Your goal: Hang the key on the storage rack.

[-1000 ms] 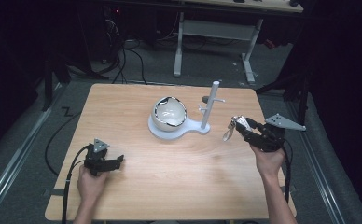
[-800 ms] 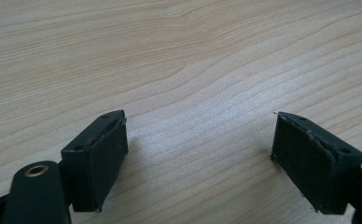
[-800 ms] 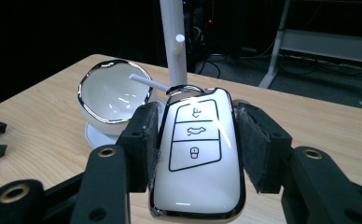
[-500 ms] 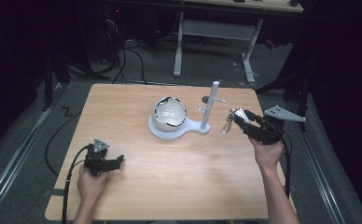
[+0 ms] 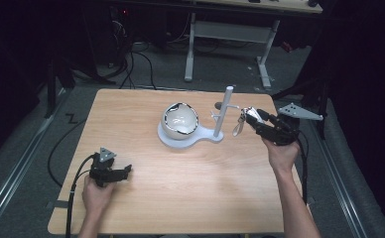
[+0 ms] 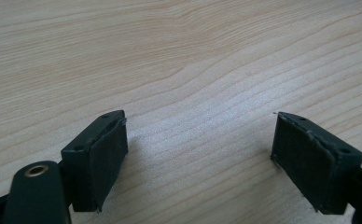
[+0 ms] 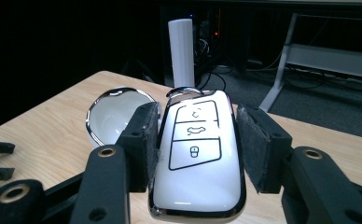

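Note:
My right gripper (image 7: 198, 116) is shut on a white car key fob (image 7: 197, 158) with three outlined buttons. In the high view the right gripper (image 5: 248, 117) holds it just right of the white post (image 5: 225, 111), and the fob's ring (image 5: 237, 128) hangs below the jaws. The post rises from a white base (image 5: 200, 140) that also carries a white bowl with a chrome rim (image 5: 179, 120). My left gripper (image 5: 124, 171) rests open on the table near its front left. Nothing but bare wood lies between its pads (image 6: 100, 158).
The wooden table (image 5: 190, 188) stands over a dark floor with cables and a desk frame (image 5: 230, 34) behind it. From the right gripper view the bowl (image 7: 114, 116) sits left of the post (image 7: 183, 51).
My right gripper has carried the key fob to the left, closer to the post. The left gripper has stayed where it was.

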The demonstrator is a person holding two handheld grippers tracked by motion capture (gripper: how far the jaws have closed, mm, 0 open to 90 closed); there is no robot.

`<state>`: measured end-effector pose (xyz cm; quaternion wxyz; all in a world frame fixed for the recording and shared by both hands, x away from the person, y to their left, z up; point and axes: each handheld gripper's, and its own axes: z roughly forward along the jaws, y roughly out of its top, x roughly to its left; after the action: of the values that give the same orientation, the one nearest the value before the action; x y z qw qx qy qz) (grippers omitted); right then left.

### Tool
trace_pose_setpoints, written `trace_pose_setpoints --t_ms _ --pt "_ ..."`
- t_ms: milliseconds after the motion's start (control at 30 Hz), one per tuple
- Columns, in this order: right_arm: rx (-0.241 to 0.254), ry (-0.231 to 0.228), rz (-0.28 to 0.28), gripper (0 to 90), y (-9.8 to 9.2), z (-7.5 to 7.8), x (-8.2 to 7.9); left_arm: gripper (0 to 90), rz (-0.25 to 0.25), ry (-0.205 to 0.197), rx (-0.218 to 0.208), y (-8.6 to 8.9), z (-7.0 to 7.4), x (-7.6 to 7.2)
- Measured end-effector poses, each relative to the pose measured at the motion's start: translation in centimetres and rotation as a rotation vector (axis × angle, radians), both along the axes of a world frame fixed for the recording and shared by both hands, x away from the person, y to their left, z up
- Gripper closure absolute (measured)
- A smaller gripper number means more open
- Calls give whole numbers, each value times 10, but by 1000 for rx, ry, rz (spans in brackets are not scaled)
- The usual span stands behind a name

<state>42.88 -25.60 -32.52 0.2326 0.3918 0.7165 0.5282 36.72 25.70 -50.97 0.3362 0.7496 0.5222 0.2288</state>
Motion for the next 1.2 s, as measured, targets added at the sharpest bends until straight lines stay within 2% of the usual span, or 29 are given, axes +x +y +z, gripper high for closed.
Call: trace_pose_setpoints --t_ms 833,1200 --pt "11 -8 0 509 16 18 19 187 0 0 -1 0 0 0" --pt "16 4 -26 509 14 14 28 187 1 0 -1 0 0 0"
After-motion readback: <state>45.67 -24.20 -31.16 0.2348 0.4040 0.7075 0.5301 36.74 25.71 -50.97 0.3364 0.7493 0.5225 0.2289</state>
